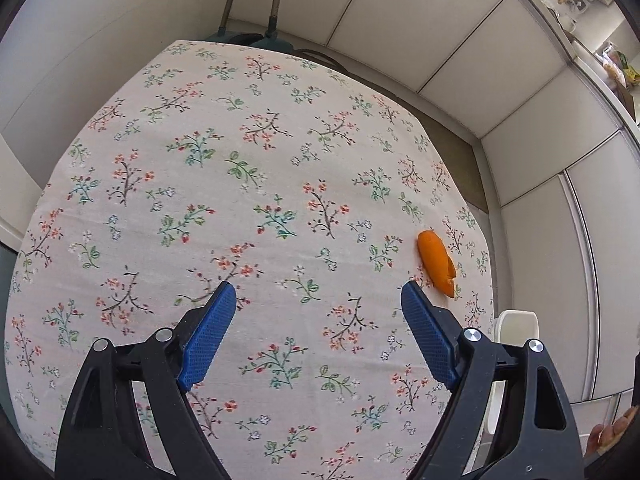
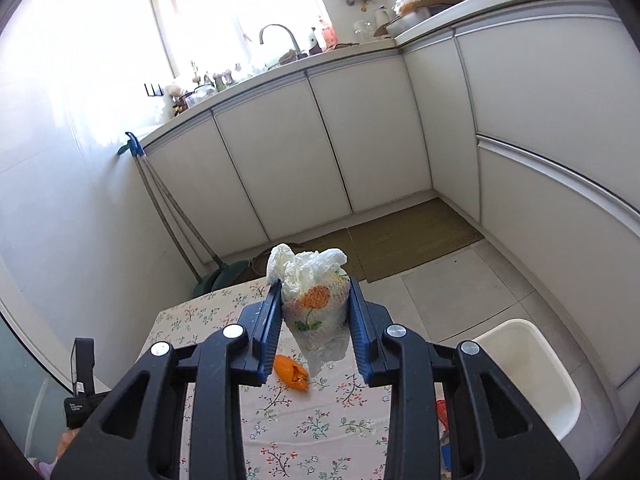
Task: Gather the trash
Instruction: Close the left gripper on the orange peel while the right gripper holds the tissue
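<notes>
A table covered by a pale floral tablecloth [image 1: 248,200] fills the left wrist view; the left gripper [image 1: 318,292] hangs above it with its blue-padded jaws spread wide and nothing between them; a piece of orange peel [image 1: 437,262] lies on the cloth near the table's right edge, just right of the gripper's right fingertip. In the right wrist view, the right gripper [image 2: 314,292] is raised above the table, its jaws closed on a crumpled white paper wad [image 2: 314,300] printed with an orange flower; the wad sticks out above and below the pads. Below it, the orange peel [image 2: 291,372] rests on the cloth. A white plastic bin [image 2: 532,376] stands on the tiled floor to the right of the table; white kitchen cabinets [image 2: 320,152] line the far wall.
</notes>
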A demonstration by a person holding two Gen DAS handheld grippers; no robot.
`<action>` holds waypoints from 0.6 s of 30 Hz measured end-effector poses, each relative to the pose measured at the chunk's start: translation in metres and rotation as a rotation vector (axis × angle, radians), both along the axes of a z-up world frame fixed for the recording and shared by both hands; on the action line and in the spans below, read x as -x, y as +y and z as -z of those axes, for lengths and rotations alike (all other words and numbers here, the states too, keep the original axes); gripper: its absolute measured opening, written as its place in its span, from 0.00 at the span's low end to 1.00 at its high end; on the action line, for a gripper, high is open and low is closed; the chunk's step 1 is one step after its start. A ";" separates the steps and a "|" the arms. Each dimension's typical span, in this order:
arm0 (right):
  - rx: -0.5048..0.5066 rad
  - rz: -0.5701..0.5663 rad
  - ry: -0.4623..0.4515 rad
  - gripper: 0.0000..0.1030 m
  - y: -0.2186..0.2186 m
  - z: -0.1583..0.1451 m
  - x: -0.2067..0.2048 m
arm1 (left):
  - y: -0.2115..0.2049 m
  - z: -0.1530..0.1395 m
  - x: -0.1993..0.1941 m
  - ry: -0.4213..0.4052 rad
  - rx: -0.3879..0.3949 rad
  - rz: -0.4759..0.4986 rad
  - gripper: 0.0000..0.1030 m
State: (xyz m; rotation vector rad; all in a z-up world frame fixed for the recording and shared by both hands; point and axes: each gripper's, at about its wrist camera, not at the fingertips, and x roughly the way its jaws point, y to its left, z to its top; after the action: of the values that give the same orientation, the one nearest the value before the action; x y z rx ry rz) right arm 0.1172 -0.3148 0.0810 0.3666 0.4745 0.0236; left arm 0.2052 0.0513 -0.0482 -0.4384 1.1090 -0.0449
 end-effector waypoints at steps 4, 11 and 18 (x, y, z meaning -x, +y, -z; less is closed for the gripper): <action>-0.039 0.049 -0.035 0.30 -0.033 -0.007 0.015 | -0.033 0.010 -0.009 0.009 -0.001 0.053 0.79; -0.149 0.152 -0.066 0.30 -0.099 -0.007 0.028 | -0.085 0.027 -0.019 -0.001 -0.064 0.090 0.79; -0.202 0.215 -0.073 0.30 -0.136 -0.003 0.034 | -0.128 0.035 -0.042 0.016 -0.066 0.068 0.79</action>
State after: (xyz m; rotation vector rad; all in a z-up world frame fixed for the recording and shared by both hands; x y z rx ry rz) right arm 0.0830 -0.4508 0.0841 0.6112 0.3590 -0.1241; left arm 0.2474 -0.0771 -0.0835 -0.3423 1.1378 -0.0640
